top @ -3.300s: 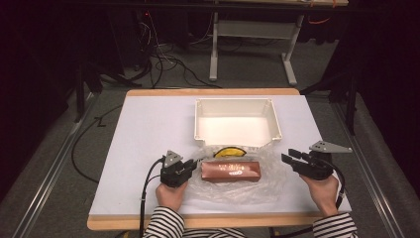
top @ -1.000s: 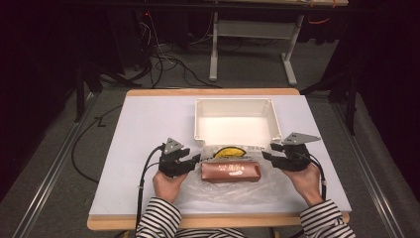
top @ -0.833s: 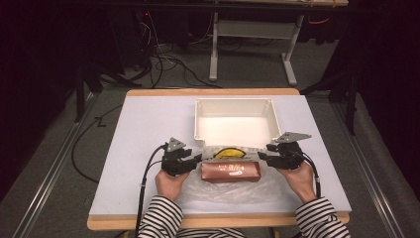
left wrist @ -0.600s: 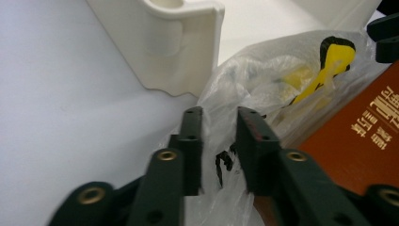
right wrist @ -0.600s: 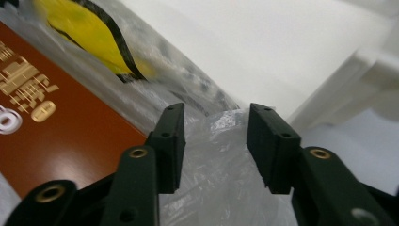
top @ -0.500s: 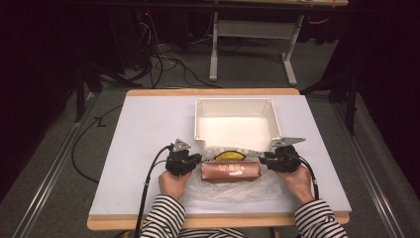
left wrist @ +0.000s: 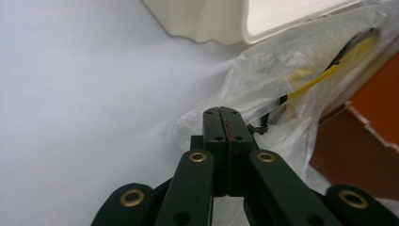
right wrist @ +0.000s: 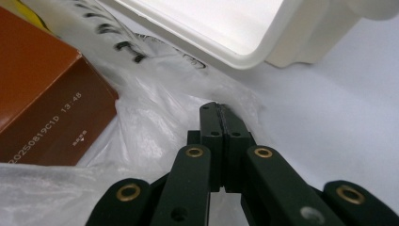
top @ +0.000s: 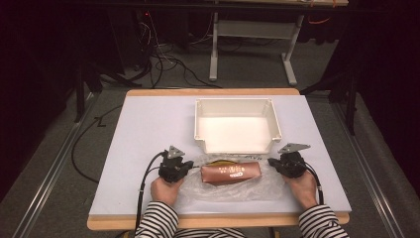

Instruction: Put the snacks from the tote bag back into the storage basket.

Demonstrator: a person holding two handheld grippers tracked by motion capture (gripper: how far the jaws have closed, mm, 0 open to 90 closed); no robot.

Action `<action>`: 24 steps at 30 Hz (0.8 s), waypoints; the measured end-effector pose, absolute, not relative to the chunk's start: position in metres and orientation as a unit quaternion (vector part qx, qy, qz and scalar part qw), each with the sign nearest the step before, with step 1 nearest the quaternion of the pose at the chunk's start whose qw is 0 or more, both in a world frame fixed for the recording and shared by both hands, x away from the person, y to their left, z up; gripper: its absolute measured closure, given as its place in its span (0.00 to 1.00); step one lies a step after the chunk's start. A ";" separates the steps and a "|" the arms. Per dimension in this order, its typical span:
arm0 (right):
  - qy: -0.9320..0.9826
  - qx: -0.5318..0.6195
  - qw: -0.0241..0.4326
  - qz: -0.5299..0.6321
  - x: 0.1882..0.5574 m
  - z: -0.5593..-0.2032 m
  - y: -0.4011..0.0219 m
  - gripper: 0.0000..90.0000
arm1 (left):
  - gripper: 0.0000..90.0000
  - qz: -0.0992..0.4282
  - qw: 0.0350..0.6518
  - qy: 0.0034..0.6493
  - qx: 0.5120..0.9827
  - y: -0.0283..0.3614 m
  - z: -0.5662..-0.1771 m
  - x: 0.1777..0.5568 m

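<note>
Clear plastic bag (top: pixel 233 186) with the brown box (top: pixel 231 173) lies on the counter (top: pixel 148 124), just before the white bin (top: pixel 236 124). We've just closed both: left hand-held gripper (top: pixel 187 166) and right hand-held gripper (top: pixel 271 162) each pinch a bag edge; we judge lifting comes next.

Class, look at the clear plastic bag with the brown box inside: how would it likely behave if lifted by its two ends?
The plastic bag looks thin and crinkled, so it would probably sag. The brown box inside seems rigid and may slide toward the middle. The film looks glossy, so it might slip from the left gripper or right gripper.
</note>
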State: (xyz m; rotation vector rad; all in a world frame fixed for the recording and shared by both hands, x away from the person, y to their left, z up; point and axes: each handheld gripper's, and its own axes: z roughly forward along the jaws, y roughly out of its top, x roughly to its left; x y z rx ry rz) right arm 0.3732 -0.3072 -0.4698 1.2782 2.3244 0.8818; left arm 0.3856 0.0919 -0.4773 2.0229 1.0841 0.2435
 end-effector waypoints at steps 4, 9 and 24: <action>0.820 0.444 0.175 0.318 0.370 -0.468 -0.306 0.96 | 0.98 0.104 0.414 0.424 0.799 0.091 -0.472 0.383; 0.805 0.432 0.189 0.360 0.360 -0.449 -0.307 0.76 | 0.73 0.125 0.441 0.422 0.782 0.094 -0.454 0.378; 0.809 0.444 0.163 0.349 0.383 -0.454 -0.302 0.88 | 0.94 0.081 0.429 0.417 0.797 0.074 -0.465 0.396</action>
